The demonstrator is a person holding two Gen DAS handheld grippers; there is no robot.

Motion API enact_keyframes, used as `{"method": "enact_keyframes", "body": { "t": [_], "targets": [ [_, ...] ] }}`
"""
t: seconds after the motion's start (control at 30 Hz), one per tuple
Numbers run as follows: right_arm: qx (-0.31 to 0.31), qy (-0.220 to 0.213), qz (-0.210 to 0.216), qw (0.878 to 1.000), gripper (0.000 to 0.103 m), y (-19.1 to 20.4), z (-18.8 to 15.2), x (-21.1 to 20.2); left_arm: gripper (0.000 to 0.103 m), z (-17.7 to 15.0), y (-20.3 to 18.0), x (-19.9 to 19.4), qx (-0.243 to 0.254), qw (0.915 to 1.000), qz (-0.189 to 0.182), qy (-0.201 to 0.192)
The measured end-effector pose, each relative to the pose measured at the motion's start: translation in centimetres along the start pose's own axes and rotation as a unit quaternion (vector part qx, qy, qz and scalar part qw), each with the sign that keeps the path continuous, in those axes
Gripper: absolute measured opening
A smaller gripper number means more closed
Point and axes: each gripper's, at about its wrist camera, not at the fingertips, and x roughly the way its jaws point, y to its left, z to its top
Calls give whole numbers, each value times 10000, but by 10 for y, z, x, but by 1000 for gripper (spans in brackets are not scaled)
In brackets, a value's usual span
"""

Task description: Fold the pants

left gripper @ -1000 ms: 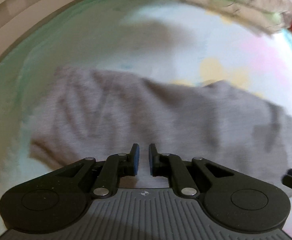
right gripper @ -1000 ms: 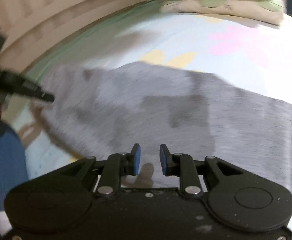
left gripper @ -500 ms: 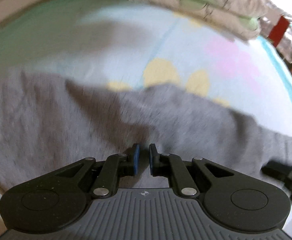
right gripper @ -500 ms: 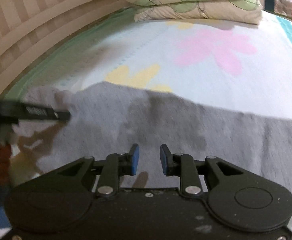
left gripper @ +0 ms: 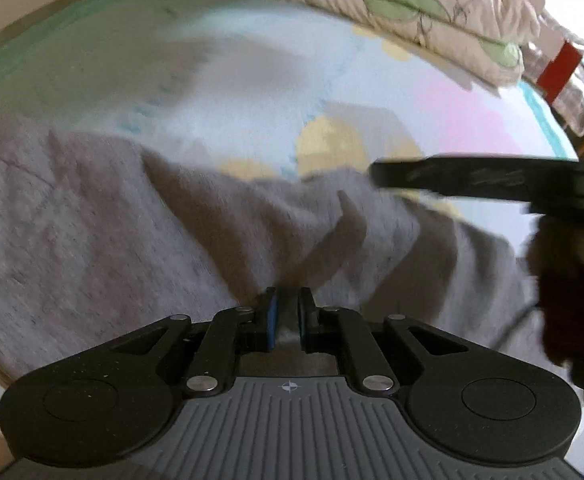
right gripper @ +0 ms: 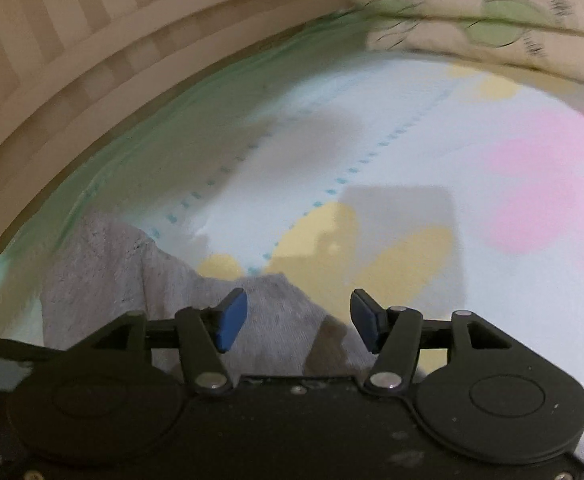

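Note:
The grey pants lie across the flowered bed sheet. My left gripper is shut on a fold of the grey pants, which bunches up just ahead of the blue pads. In the left wrist view the right gripper shows as a dark bar at the right, over the pants' far edge. My right gripper is open, its blue pads wide apart just above the pants, whose edge lies between and below them.
The sheet is pale blue with yellow and pink flowers and a green border. Folded leaf-print quilts lie at the far end. A slatted cream bed rail runs along the left side.
My right gripper has opened wide and moved toward the pants' far edge. My left gripper stays shut on the cloth, which now bunches up ahead of it.

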Motion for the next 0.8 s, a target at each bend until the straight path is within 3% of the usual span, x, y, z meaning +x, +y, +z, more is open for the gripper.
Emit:
{"method": "enact_keyframes", "body": {
  "t": [0.13,0.17,0.2,0.23,0.27,0.5,0.67,0.8],
  "targets": [
    [23,389,412,9984,60,-5,9,28,10,13,10,-13,-184,9994,20,-302],
    [47,528,555,9971,51,-5,10,33,10,17,11,-16,-196,9991,55,-373],
    [43,641,689,9956,26,-3,10,37,10,20,13,-19,-203,9988,88,-426],
    [-3,685,769,9947,10,-3,7,37,10,25,15,-21,-217,9986,118,-474],
    [-100,623,787,9949,7,4,5,35,10,30,18,-22,-241,9983,133,-510],
    [-1339,-313,660,9883,6,65,-43,-34,10,66,26,-25,-378,9959,230,-789],
    [-2402,-294,296,9698,4,114,-98,-44,10,74,21,-9,-201,9984,190,-487],
    [-2530,-138,48,9674,3,127,-121,-35,10,59,24,9,-41,9998,165,43]
  ]
}}
